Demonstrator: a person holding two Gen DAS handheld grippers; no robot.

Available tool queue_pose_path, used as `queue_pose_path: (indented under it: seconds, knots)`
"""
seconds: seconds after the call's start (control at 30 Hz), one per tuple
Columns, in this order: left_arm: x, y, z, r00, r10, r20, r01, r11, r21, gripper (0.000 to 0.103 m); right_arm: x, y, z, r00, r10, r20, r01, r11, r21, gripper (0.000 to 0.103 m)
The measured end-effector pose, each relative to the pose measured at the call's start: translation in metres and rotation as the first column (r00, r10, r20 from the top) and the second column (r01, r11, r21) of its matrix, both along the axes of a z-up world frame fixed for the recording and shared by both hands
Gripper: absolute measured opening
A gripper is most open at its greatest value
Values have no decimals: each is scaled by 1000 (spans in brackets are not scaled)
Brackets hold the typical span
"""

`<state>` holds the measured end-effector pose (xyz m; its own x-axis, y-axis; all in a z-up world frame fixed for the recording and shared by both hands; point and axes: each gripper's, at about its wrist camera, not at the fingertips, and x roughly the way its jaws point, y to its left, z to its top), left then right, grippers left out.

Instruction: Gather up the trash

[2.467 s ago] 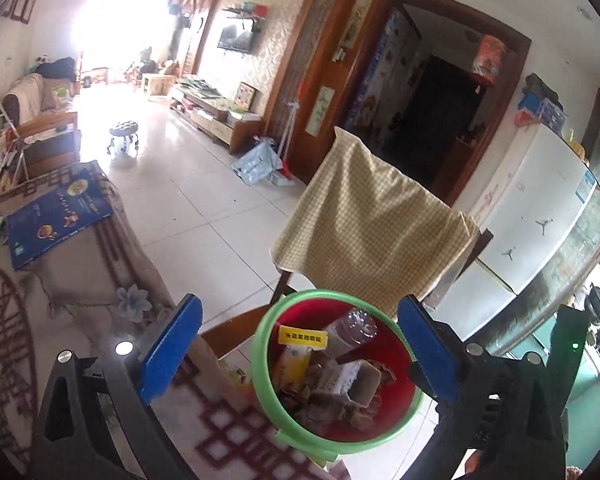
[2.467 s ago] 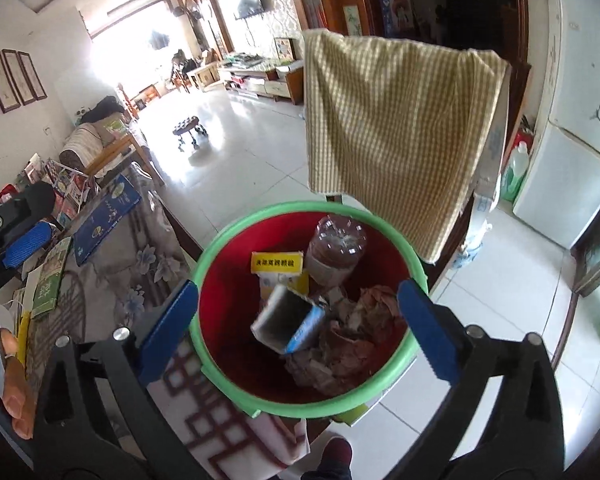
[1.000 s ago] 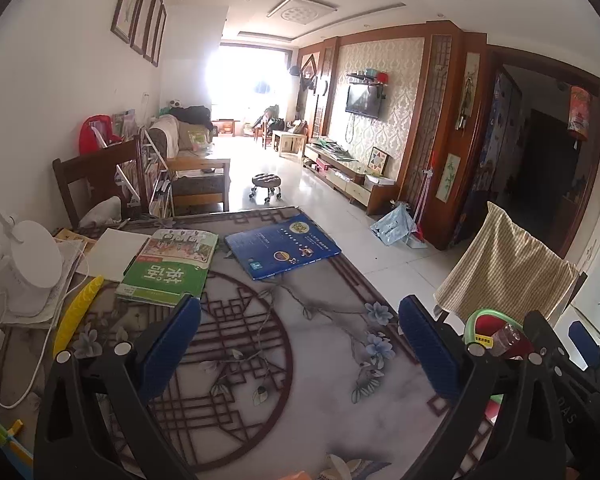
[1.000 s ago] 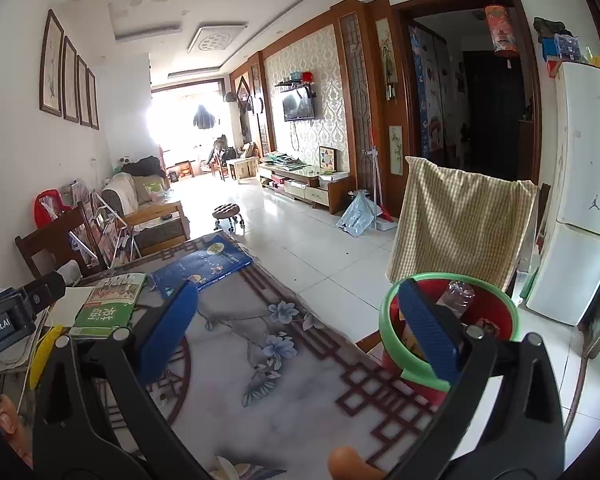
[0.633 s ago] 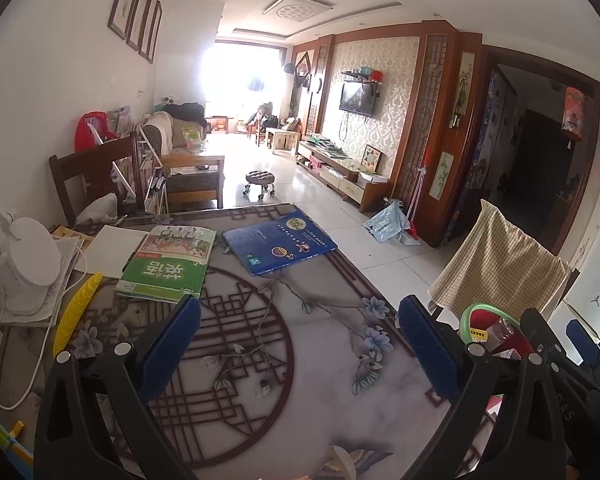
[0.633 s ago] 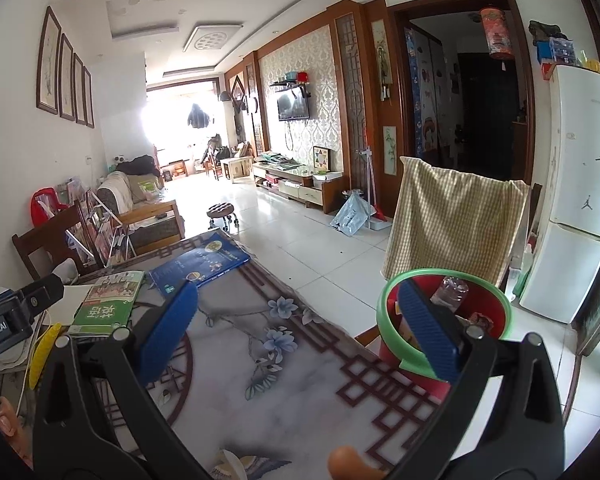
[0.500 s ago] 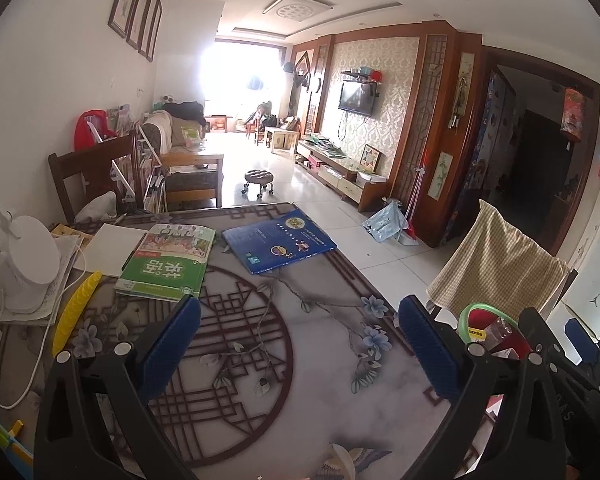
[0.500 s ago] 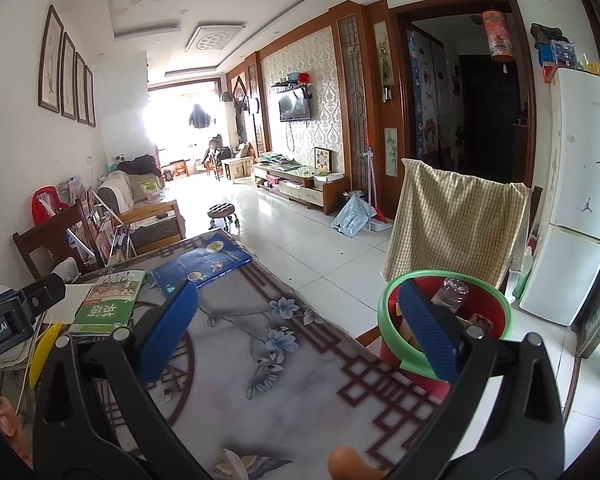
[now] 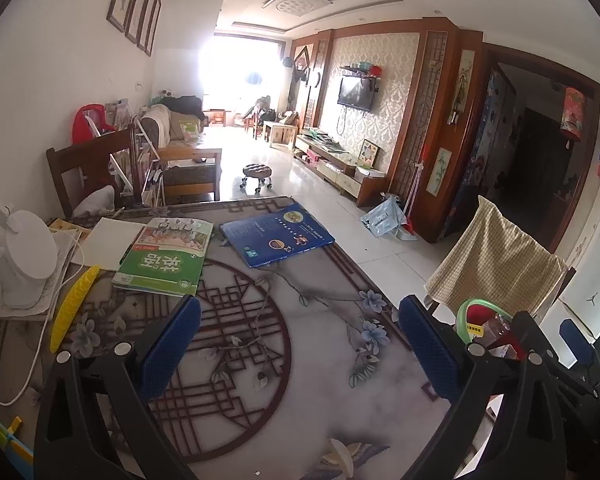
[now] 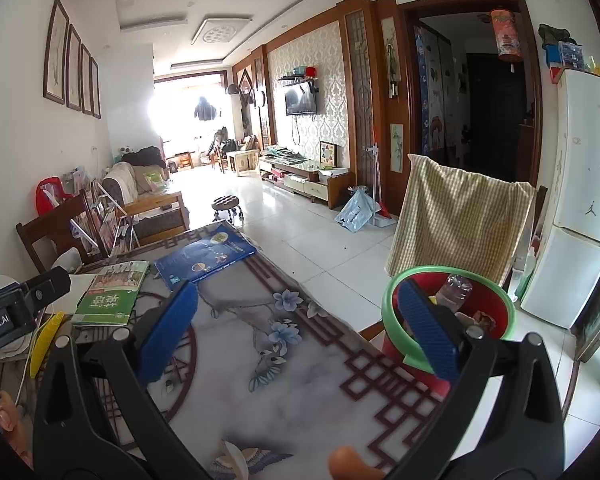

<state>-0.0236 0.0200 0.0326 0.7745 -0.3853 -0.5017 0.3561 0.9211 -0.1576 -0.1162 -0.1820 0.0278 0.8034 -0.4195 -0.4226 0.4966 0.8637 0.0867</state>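
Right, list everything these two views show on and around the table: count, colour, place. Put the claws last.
Red plastic bin with green rim: one, beside the table's right edge, trash inside.
Clear plastic bottle: one, in the bin.
Green softcover textbook: one, far left of the table.
Blue softcover book: one, far edge, right of the green one.
Yellow ridged plastic strip: one, left edge.
White desk lamp base: one, far-left corner.
Yellow checked cloth: one, draped over a chair behind the bin.
White fridge: one, far right.
Patterned marble-look tabletop: one, grey with brown lattice.
Left claw: blue pads, open, empty.
Right claw: blue pads, open, empty.
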Motion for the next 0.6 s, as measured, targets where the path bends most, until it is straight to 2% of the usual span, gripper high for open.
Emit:
queue_pose_path:
  seconds: [0.37,0.5,0.6]
  knots:
    - [3,-5,-4,1000,-12,-26,11,1000,-18,95,9,-5,-13,998,21,-53,-20,1000,15,99]
    - [16,7,-21,993,37,-109,-39,999,-21,95,29,-7,-40,989,78,-123,-75,997,29,99]
    - [19,27,-34,986,109,-126,-112,994,-12,95,57,-12,-77,967,139,-213,-132,990,45,99]
